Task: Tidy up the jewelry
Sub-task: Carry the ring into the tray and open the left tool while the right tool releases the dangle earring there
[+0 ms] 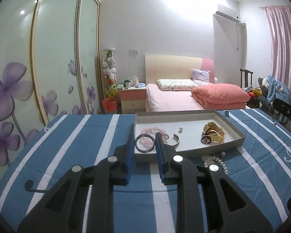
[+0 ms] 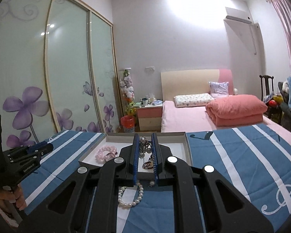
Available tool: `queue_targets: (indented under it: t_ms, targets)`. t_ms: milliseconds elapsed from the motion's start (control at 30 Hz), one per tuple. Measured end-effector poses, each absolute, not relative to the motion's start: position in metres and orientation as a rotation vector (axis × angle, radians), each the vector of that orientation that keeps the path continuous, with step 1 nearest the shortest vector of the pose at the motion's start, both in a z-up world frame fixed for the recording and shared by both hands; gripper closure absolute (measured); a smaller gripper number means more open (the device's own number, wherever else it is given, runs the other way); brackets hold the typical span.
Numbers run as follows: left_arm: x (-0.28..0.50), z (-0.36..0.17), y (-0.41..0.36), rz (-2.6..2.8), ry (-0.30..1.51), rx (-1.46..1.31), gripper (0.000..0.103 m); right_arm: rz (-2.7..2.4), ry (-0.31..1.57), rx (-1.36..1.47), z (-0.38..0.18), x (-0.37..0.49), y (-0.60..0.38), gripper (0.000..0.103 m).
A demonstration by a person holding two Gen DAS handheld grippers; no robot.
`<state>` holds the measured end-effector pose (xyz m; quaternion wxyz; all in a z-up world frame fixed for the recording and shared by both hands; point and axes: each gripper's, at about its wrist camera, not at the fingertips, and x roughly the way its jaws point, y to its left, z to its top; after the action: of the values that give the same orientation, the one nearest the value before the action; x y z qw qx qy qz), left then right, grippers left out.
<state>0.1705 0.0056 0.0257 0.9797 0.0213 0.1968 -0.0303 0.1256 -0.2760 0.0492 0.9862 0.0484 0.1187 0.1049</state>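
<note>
A shallow grey tray (image 1: pixel 240 134) sits on the blue striped cloth and holds a pink bead bracelet (image 1: pixel 155 130), a silver cuff (image 1: pixel 177 139), a small pearl (image 1: pixel 180 129) and gold and brown pieces (image 1: pixel 213 134). My left gripper (image 1: pixel 145 142) is shut on a dark bangle (image 1: pixel 144 143) and holds it over the tray's near left corner. My right gripper (image 2: pixel 145 141) is shut on a pearl necklace (image 2: pixel 144 145) over the tray (image 2: pixel 188 149). The rest of the strand (image 2: pixel 131 196) lies on the cloth below; it also shows in the left wrist view (image 1: pixel 216 162).
The left gripper's body (image 2: pixel 23 159) shows at the left edge of the right wrist view. Behind the table are a pink bed (image 1: pixel 184 97), a nightstand (image 1: pixel 132 99), a wardrobe (image 1: pixel 48 58) and a chair with clothes (image 1: pixel 275 91).
</note>
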Motion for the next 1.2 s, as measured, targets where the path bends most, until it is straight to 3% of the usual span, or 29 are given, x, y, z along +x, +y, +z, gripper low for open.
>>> queue_targets:
  t_ms: [500, 1200]
  targets:
    - [0.193, 0.026, -0.01, -0.07, 0.393, 0.062, 0.081, 0.177, 0.211, 0.062, 0.045, 0.147, -0.263, 0.09]
    - [0.312, 0.017, -0.039, -0.155, 0.443, 0.002, 0.081, 0.222, 0.326, 0.16, 0.024, 0.251, -0.267, 0.09]
